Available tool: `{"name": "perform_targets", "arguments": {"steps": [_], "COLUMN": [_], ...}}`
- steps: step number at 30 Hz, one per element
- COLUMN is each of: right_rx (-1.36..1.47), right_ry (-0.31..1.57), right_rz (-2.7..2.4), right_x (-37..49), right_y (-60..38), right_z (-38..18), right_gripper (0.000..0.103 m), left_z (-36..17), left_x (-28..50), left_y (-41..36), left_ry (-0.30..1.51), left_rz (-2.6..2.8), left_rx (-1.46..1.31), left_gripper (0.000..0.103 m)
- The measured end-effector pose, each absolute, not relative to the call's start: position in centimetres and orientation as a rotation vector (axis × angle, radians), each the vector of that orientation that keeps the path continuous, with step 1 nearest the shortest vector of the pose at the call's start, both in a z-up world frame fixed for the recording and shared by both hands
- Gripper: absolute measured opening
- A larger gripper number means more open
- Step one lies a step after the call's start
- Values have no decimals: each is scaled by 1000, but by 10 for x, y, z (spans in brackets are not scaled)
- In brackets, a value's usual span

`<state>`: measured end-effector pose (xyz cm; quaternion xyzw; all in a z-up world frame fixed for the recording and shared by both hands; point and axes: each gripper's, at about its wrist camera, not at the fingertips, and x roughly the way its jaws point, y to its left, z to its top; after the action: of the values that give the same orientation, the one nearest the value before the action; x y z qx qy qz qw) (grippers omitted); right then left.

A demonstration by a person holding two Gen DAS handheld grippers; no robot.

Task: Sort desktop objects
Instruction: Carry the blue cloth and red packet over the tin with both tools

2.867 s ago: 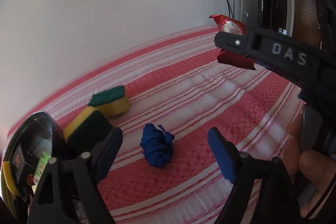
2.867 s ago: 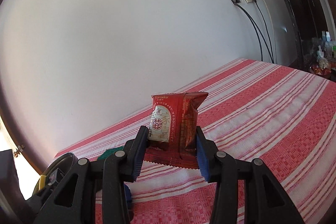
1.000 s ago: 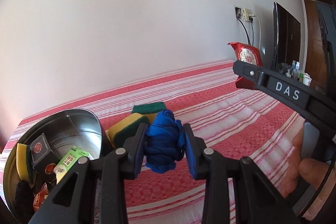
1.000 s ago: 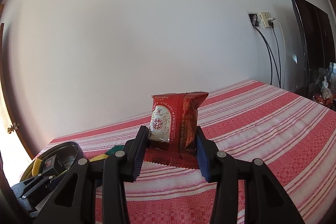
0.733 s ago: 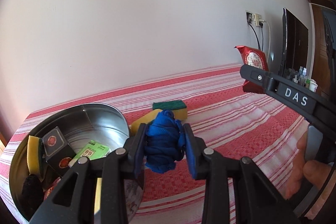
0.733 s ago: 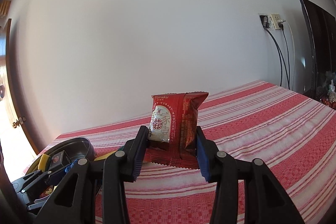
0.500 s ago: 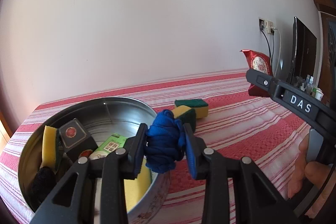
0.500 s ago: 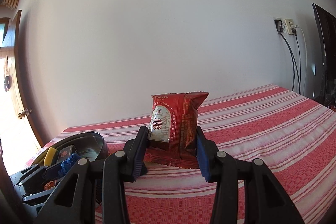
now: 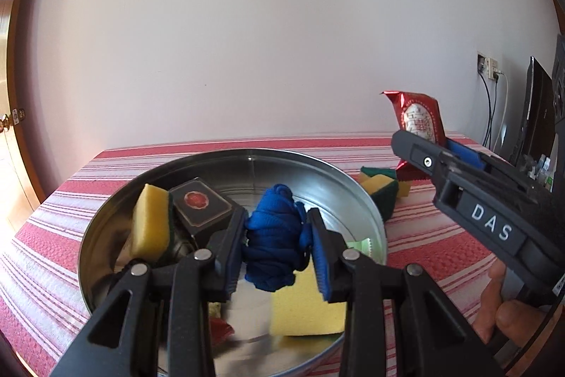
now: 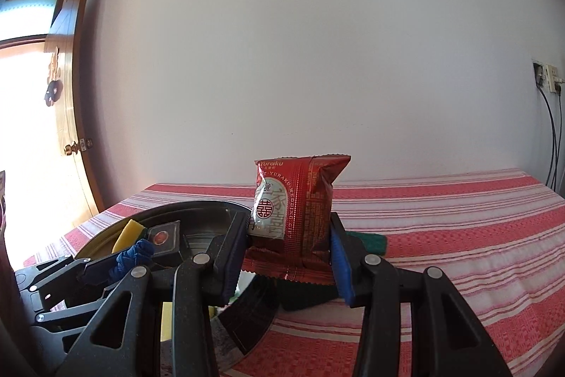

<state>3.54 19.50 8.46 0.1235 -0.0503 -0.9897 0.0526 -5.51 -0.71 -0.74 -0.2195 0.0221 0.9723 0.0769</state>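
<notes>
Both hands have swung left since the earlier frames: the round metal tin (image 9: 370, 211), at the left edge a second ago, now sits right under the left gripper (image 9: 277, 241). Blue cloth (image 9: 273, 235) was lying on the tablecloth three seconds back; now it's bunched between the left jaws, pads pressing both sides, held above the tin's inside, not touching the floor of it.

Right gripper (image 10: 287, 244) is clamped on a red snack packet (image 10: 295, 211), upright, printed side to the camera, jaws narrow around its lower half. Packet hangs over the tin's near right rim (image 10: 247, 313), above the table.

In the tin: a yellow sponge (image 9: 150, 223) standing on edge at the left, a dark box (image 9: 201, 205) with a red seal beside it, a flat yellow sponge (image 9: 305, 310) under the cloth, a green-edged wrapper (image 9: 360, 244) by the right wall. Other bits at the bottom are too blurred to tell.

Outside, just beside the tin's right rim, two green-and-yellow sponges (image 9: 383, 188) lie on the red striped tablecloth (image 9: 423, 242). A hand (image 9: 505, 306) grips the right tool's handle at lower right.
</notes>
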Motion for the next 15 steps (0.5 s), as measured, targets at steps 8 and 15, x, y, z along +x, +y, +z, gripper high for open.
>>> {"name": "perform_targets", "arguments": {"steps": [8, 15], "right_rx": [423, 501], "right_ry": [-83, -44], "right_rz": [-2933, -2887], "right_x": [11, -14], "right_y": [159, 144], "right_z": [92, 91], "right_gripper": [47, 47], "left_z": [-12, -16], "left_x": [-67, -80], "left_y": [-39, -49], "left_ry": [1, 5], "left_rz": [2994, 3046], "left_rx": [-713, -785], "left_gripper": [34, 34]}}
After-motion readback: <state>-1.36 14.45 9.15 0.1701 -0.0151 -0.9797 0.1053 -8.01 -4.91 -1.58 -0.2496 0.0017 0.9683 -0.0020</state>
